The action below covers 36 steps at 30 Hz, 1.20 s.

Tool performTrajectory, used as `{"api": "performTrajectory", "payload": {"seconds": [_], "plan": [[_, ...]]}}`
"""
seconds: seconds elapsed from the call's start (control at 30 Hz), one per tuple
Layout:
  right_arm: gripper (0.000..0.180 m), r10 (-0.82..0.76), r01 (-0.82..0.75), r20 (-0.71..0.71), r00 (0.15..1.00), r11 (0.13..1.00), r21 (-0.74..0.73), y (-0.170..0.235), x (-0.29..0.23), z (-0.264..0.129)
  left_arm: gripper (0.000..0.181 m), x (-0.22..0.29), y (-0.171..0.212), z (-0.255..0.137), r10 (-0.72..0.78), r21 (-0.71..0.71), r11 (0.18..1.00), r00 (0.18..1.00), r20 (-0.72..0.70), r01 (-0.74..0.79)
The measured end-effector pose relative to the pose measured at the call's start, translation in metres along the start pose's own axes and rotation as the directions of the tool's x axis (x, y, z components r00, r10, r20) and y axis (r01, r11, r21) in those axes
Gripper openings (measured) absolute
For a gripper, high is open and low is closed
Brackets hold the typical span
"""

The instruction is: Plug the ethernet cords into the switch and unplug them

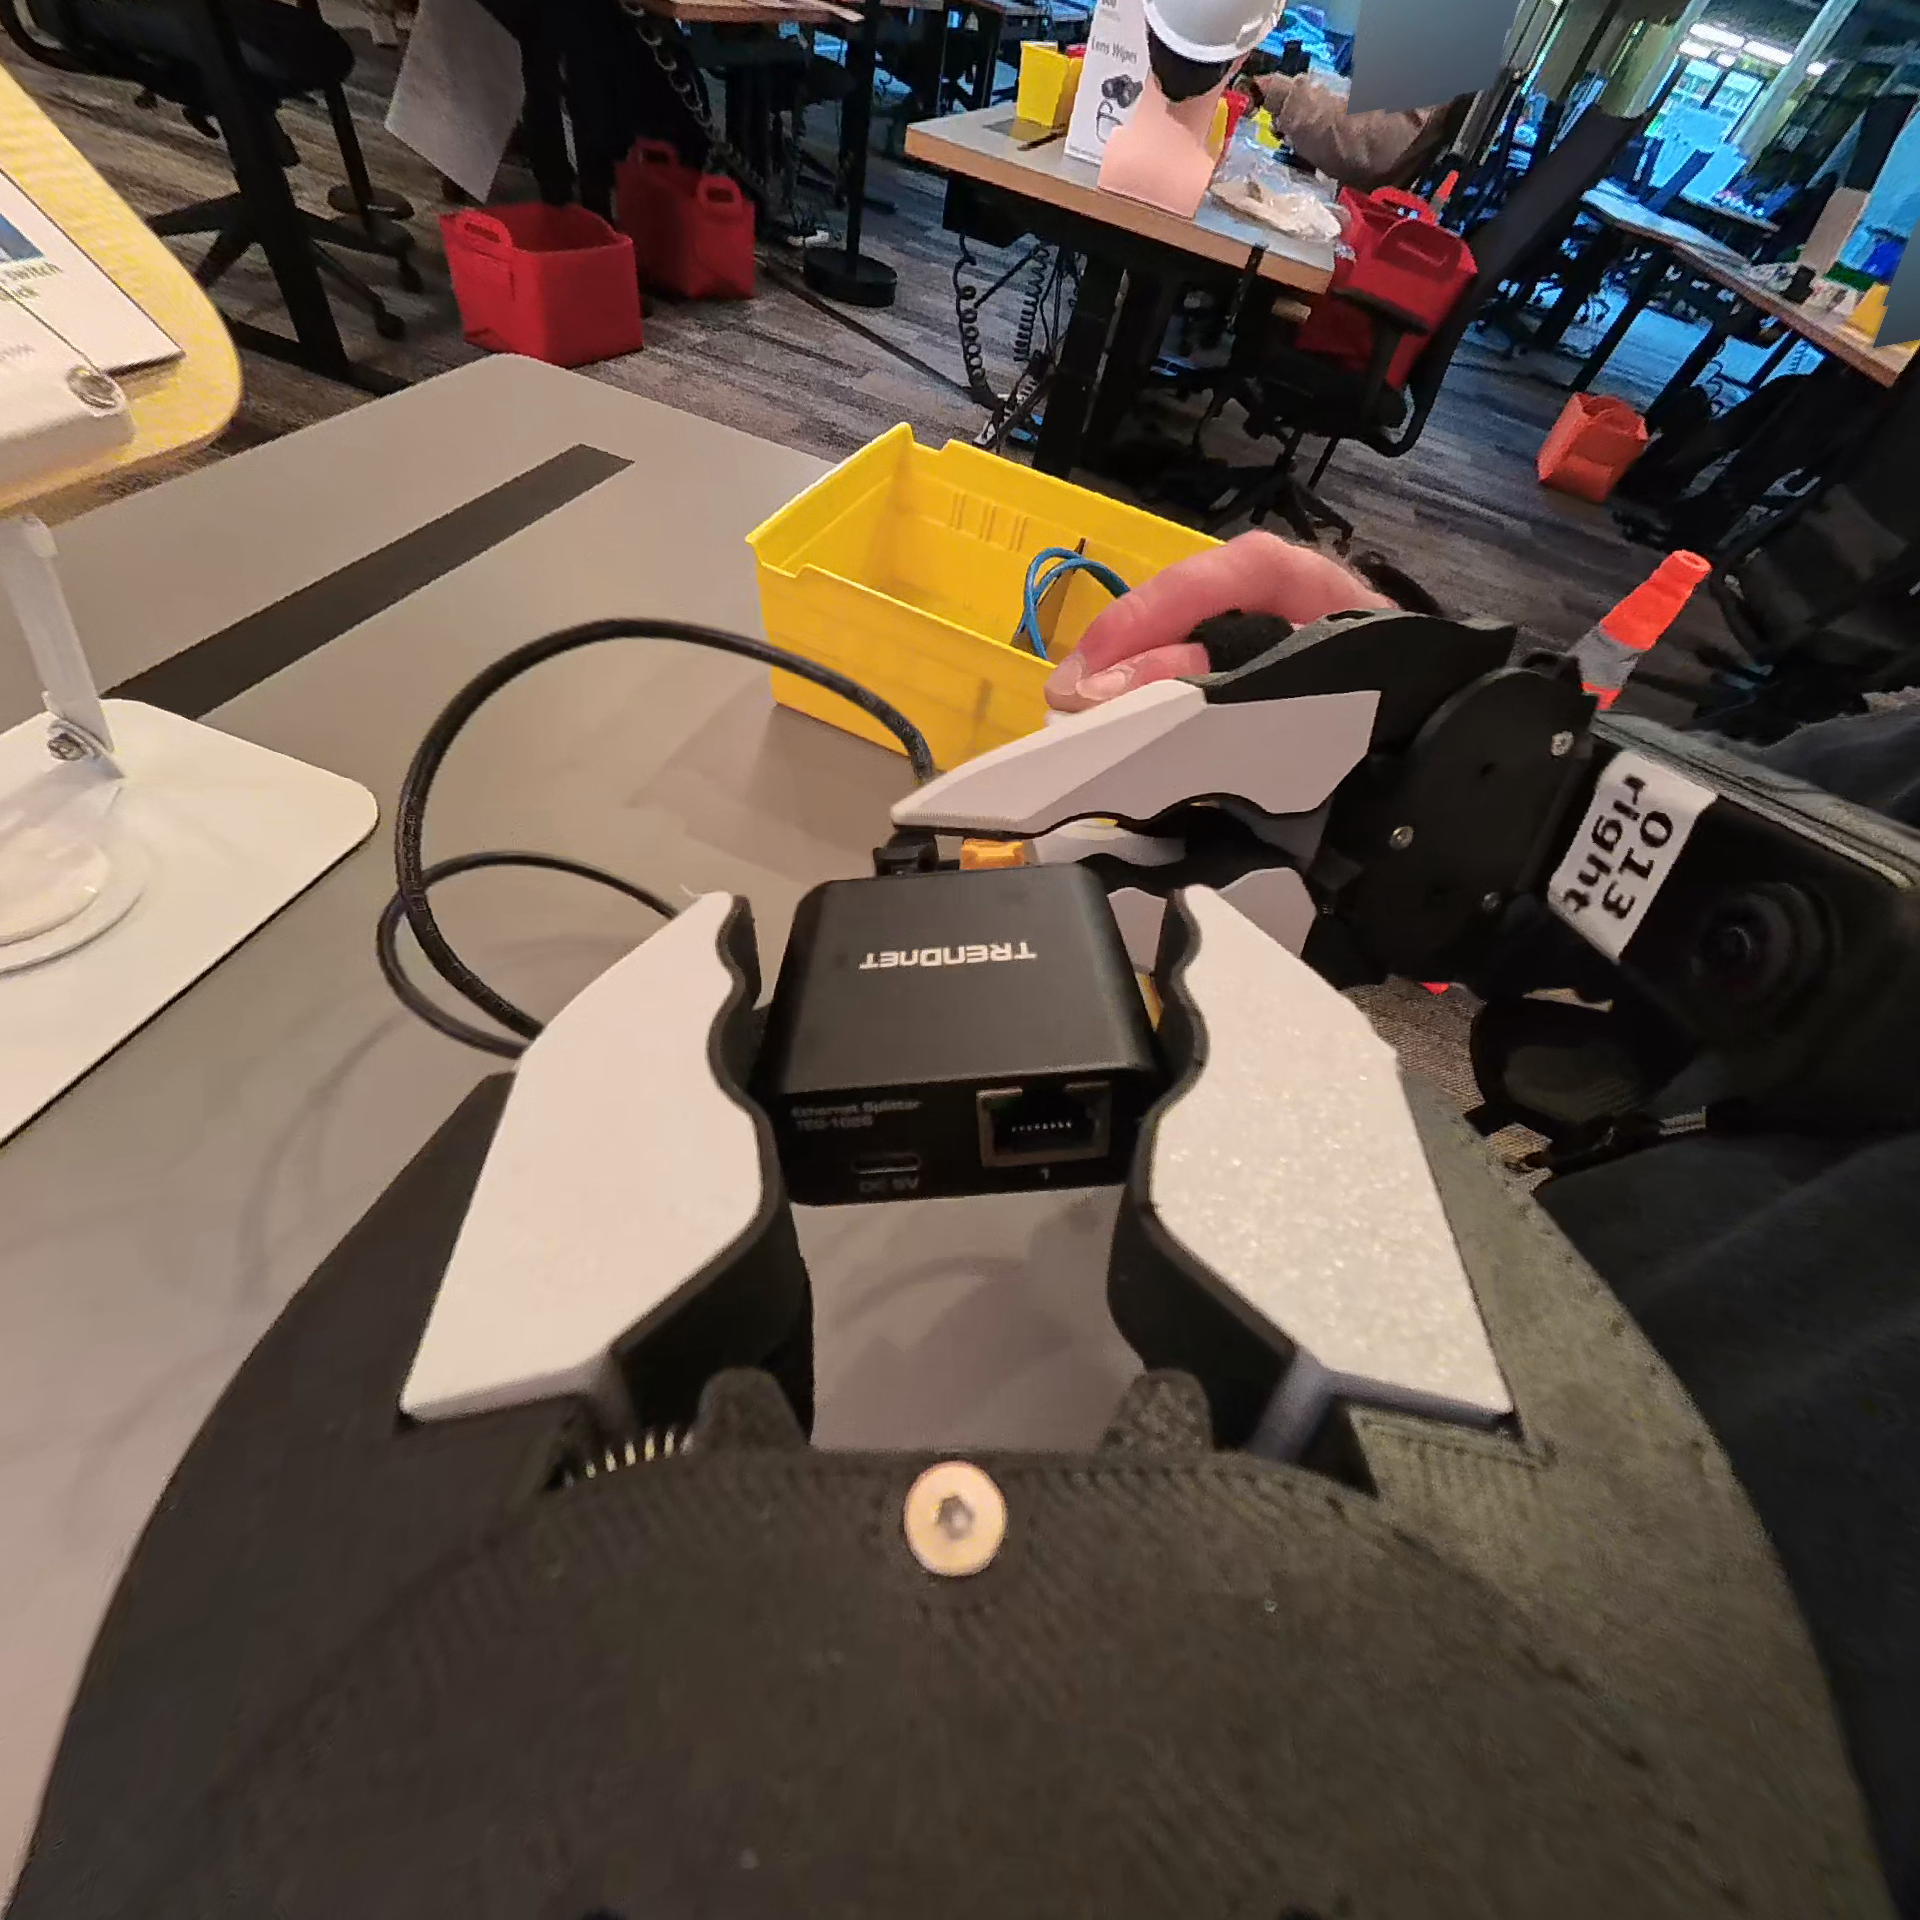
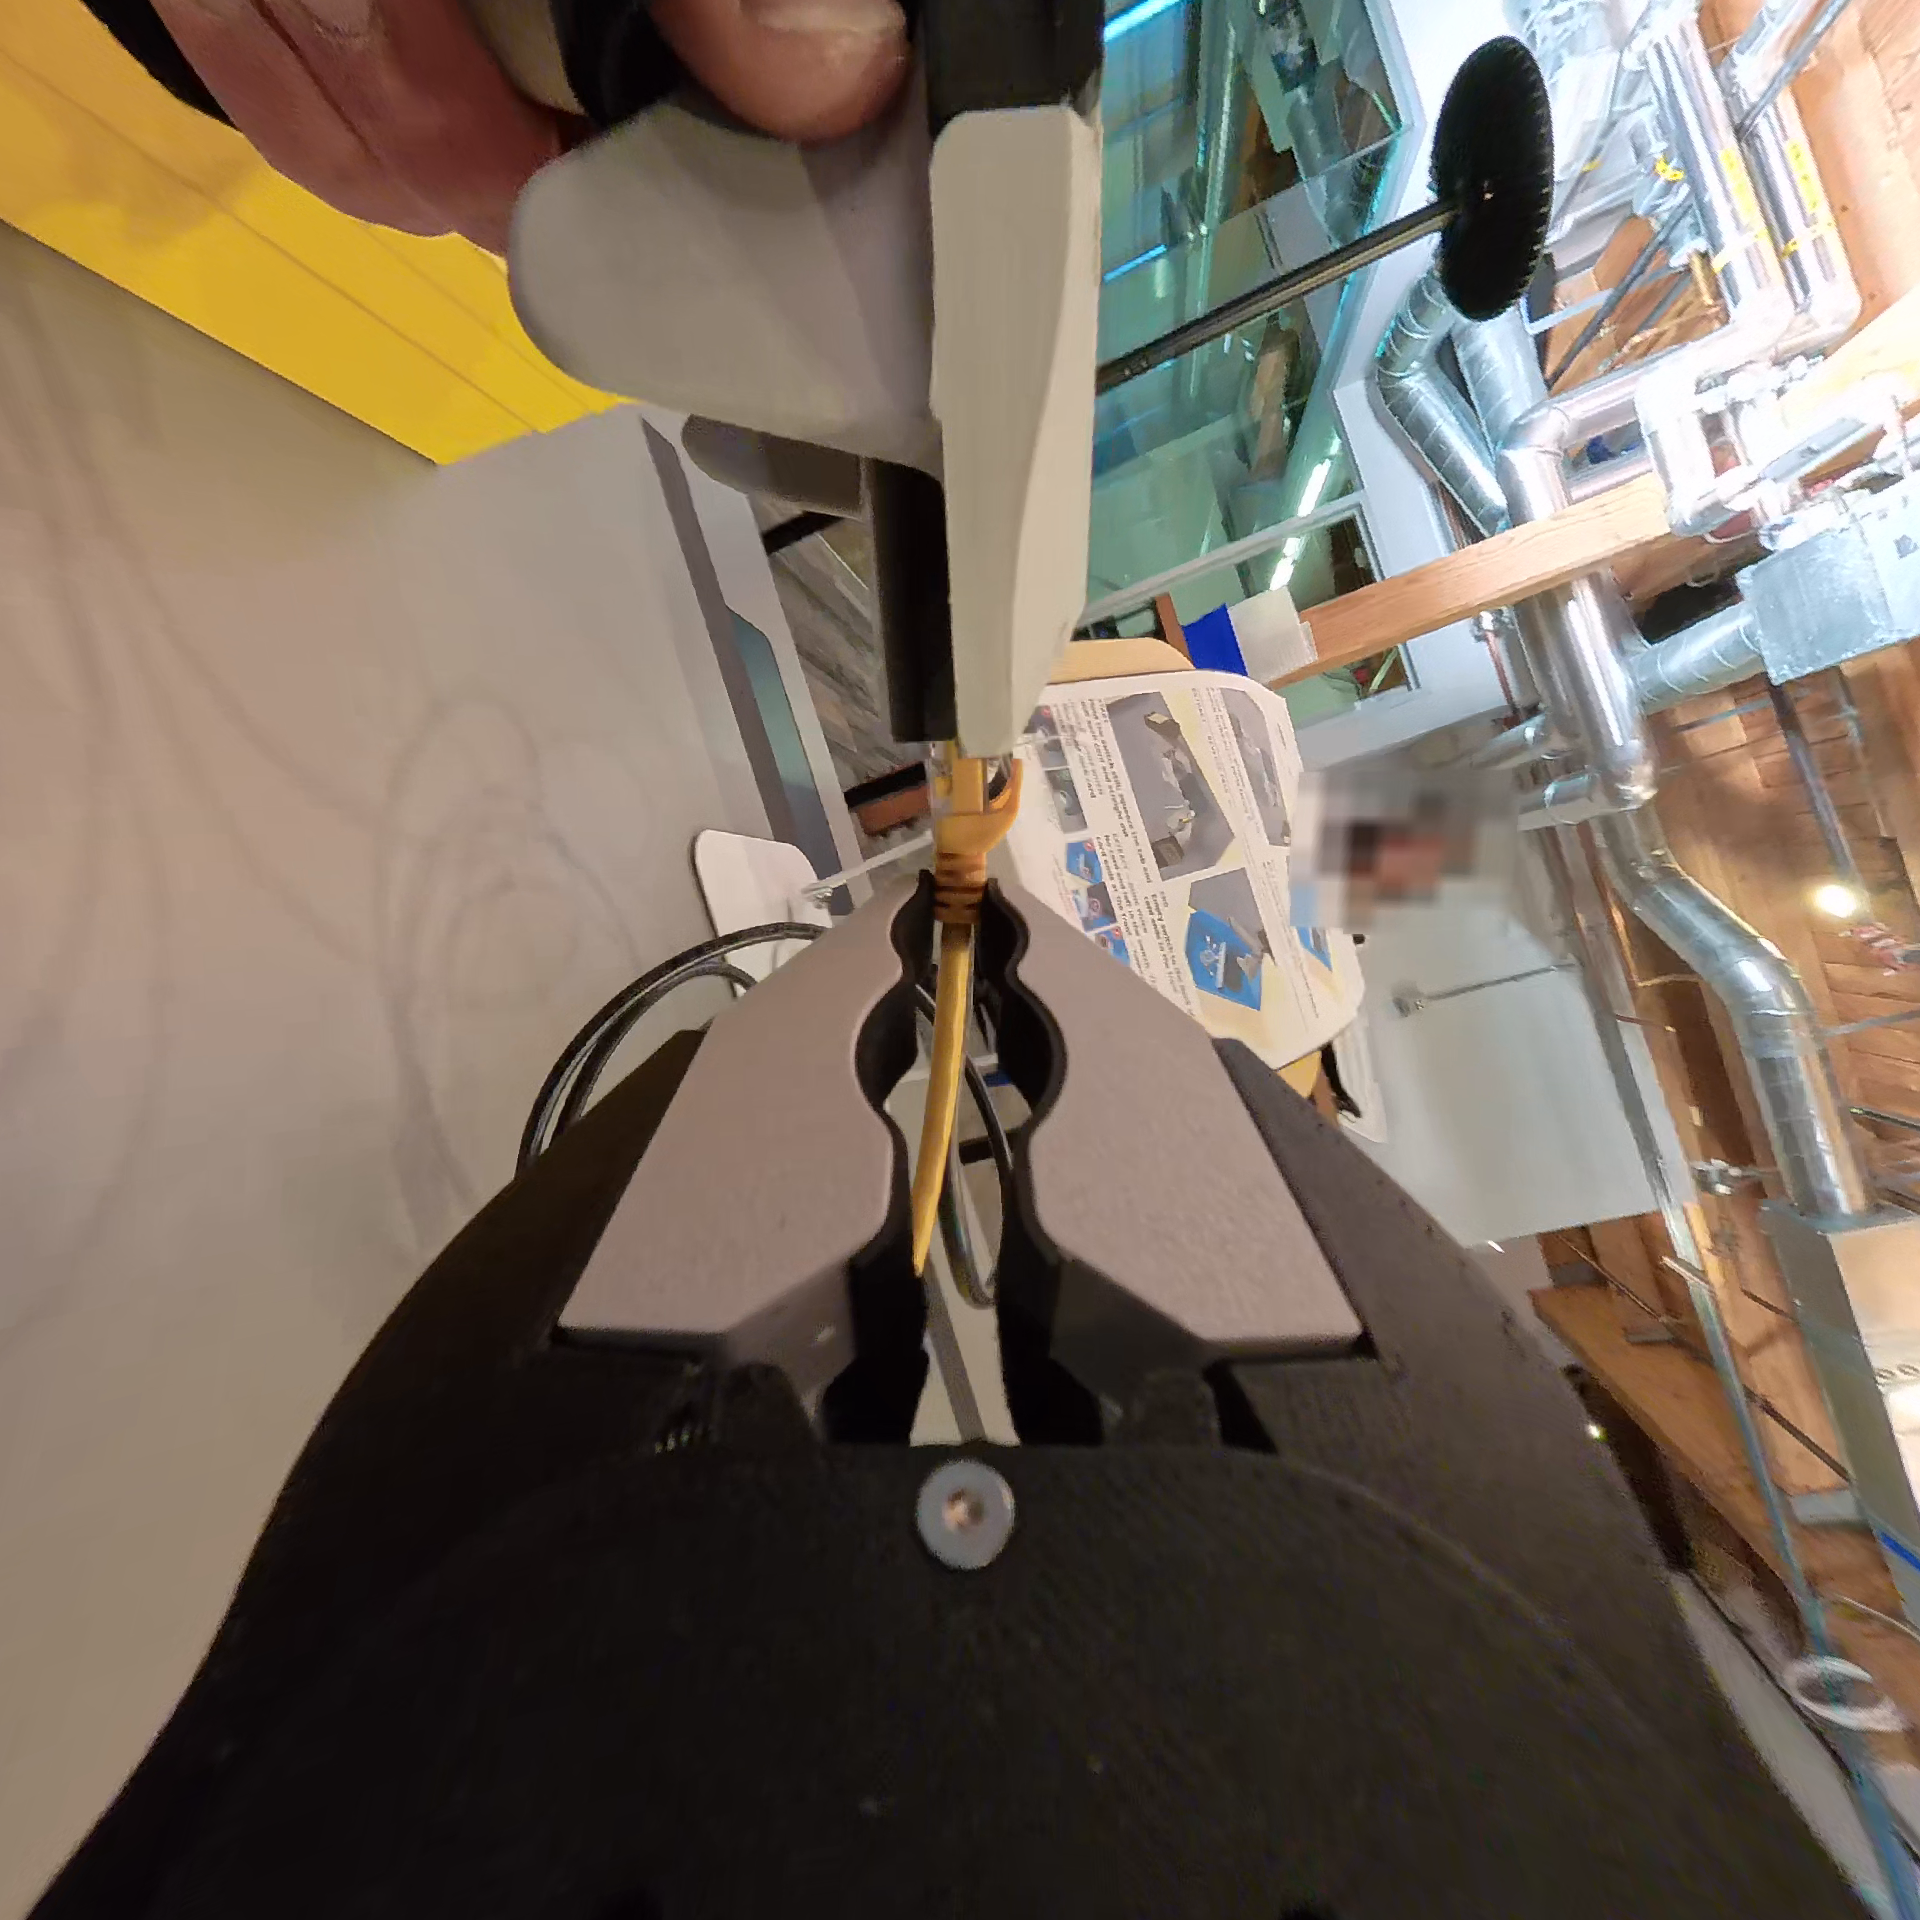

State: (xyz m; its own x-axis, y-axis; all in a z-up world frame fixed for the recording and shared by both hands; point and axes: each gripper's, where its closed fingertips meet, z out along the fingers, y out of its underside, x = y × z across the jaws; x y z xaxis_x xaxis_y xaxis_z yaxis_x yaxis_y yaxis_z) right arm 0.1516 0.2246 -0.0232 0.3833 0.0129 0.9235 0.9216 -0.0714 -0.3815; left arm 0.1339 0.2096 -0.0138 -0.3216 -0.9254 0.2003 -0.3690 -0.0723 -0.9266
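My left gripper [image 1: 956,914] is shut on the black switch [image 1: 956,997] and holds it by its two sides, just above the grey table [image 1: 520,727]. The switch's front port [image 1: 1044,1127] faces me and is empty. A black ethernet cord [image 1: 416,831] runs to the switch's rear left and loops on the table. My right gripper [image 1: 925,831] lies on its side and comes in from the right. It is shut on the boot of a yellow ethernet cord [image 2: 954,891], with the plug [image 2: 971,800] at the switch's rear edge [image 1: 987,854]. I cannot tell whether the plug is seated.
A yellow bin [image 1: 904,582] with a blue cord [image 1: 1060,592] stands just behind the switch. A hand [image 1: 1174,613] grips the right gripper. A white stand base [image 1: 156,831] and its instruction sheet [image 2: 1164,831] stand at the left. The left gripper's finger [image 2: 1013,416] is close by the plug. Only a small space, under 4 cm, lies between the two pairs of fingers.
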Motion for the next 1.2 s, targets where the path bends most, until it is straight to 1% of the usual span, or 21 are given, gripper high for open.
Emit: {"api": "performTrajectory", "payload": {"seconds": [0.07, 0.13, 0.2, 0.33, 0.47, 0.57, 0.87, 1.03, 1.2], "plan": [[0.010, 0.028, -0.029, 0.036, 0.999, 0.999, 0.030, -0.001, -0.002, -0.001, 0.074, -0.001, -0.002, 0.000, -0.020, 0.020, 1.000, 1.000, -0.010, 0.020], [0.023, 0.071, -0.076, 0.082, 0.994, 0.995, 0.060, -0.001, -0.002, -0.005, 0.074, -0.003, 0.000, 0.000, -0.023, 0.016, 1.000, 1.000, -0.009, 0.023], [0.026, 0.087, -0.096, 0.114, 0.990, 0.992, 0.079, -0.002, 0.000, -0.008, 0.074, -0.002, -0.001, 0.001, -0.036, 0.033, 0.999, 0.999, -0.019, 0.037], [0.023, 0.054, -0.073, 0.140, 0.989, 0.988, 0.134, -0.013, -0.002, -0.014, 0.074, -0.002, 0.001, 0.003, -0.046, 0.032, 0.998, 0.999, -0.026, 0.047], [0.020, 0.002, -0.023, 0.145, 0.989, 0.990, 0.138, -0.018, -0.004, -0.012, 0.073, -0.001, 0.000, 0.005, -0.065, 0.043, 0.997, 0.997, -0.042, 0.067], [0.013, -0.026, 0.003, 0.155, 0.988, 0.989, 0.146, -0.021, -0.006, -0.011, 0.073, 0.000, 0.000, 0.006, -0.070, 0.047, 0.996, 0.996, -0.048, 0.072], [0.010, -0.096, 0.065, 0.204, 0.974, 0.986, 0.151, -0.021, -0.009, -0.013, 0.073, 0.001, 0.000, 0.007, -0.080, 0.050, 0.995, 0.994, -0.069, 0.084], [0.009, -0.137, 0.103, 0.274, 0.952, 0.986, 0.133, -0.019, -0.012, -0.014, 0.073, 0.001, 0.003, 0.008, -0.088, 0.046, 0.995, 0.993, -0.075, 0.091], [0.008, -0.140, 0.109, 0.282, 0.949, 0.987, 0.121, -0.017, -0.007, -0.015, 0.073, 0.002, 0.000, 0.008, -0.088, 0.057, 0.994, 0.993, -0.078, 0.093]]}}
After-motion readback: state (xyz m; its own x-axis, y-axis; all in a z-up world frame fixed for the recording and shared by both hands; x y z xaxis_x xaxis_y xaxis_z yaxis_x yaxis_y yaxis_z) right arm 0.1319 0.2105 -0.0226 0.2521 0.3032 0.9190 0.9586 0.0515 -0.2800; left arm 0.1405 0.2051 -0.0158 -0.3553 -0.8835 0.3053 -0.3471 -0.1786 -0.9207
